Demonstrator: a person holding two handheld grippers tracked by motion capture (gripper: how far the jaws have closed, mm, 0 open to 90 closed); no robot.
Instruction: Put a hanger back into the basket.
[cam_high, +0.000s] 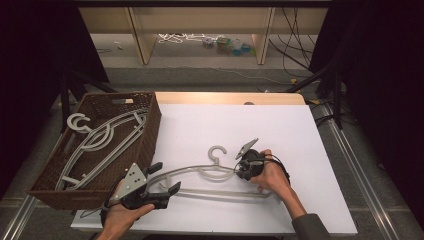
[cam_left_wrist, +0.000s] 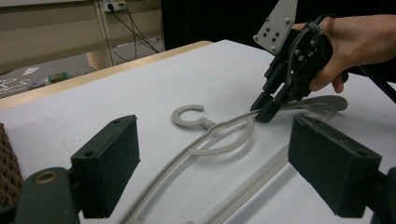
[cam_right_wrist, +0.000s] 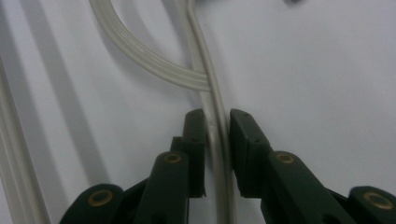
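The pale grey plastic clothes hanger (cam_high: 210, 176) lies flat on the white worktop (cam_high: 280, 130), just right of the brown wicker basket (cam_high: 150, 125). Its hook points away from the person; its long axis runs left to right. The right claw (cam_right_wrist: 217, 140) is clenched on the hanger's upper arm beside the neck. The left claw (cam_high: 167, 180) is released, spread around the left end. Clamping there before lifting is judged advisable, so the hanger is kept level.

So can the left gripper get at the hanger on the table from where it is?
Probably yes. The left gripper is open, its jaws apart on either side of the hanger, with nothing between them. The right gripper is shut on the hanger's far shoulder, out of its way.
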